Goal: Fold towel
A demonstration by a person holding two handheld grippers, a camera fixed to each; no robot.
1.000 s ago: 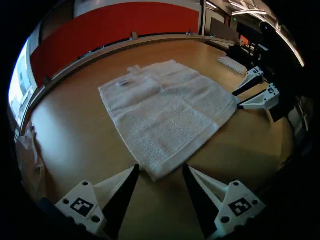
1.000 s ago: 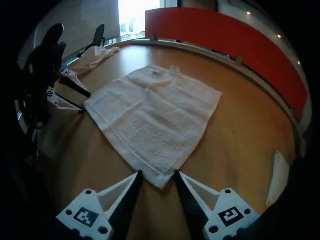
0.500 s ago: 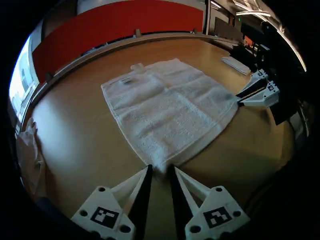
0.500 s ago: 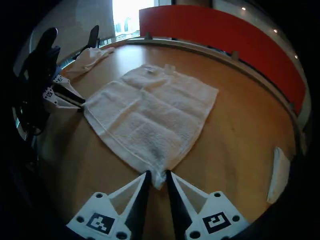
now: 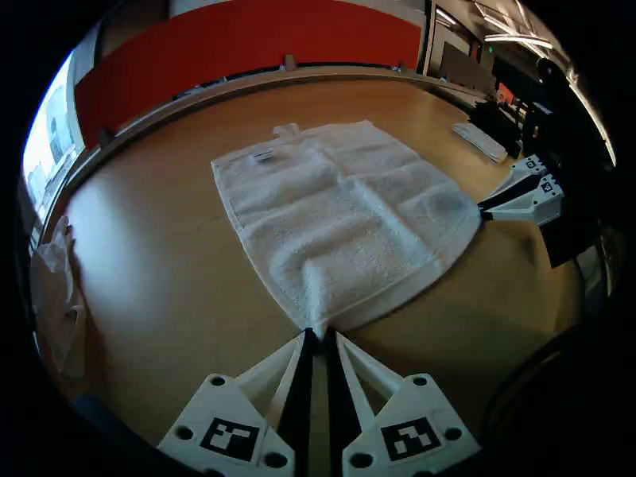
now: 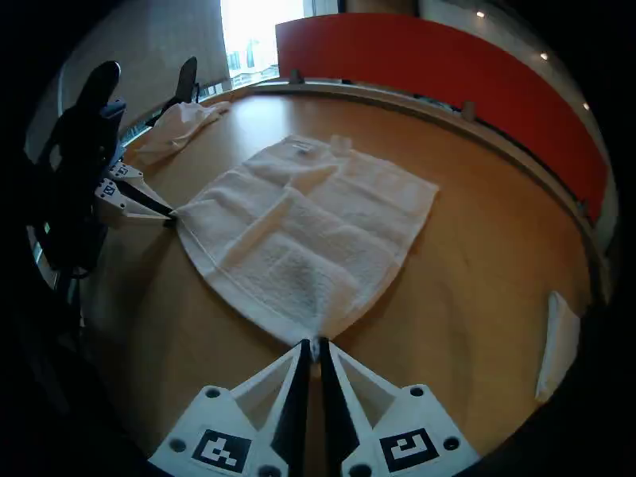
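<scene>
Holds the white terry-cloth towel (image 5: 342,215), spread flat on the tan wooden bench (image 5: 159,262), by two neighbouring corners, left gripper (image 5: 318,332) and right gripper (image 6: 316,343) jaws pinched closed there, no fold yet made.

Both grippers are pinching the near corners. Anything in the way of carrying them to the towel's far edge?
Nothing visible. The towel lies spread out, with nothing on it between the left gripper, the right gripper and its far edge. The crumpled cloth and the folded cloth sit off to the sides.
</scene>
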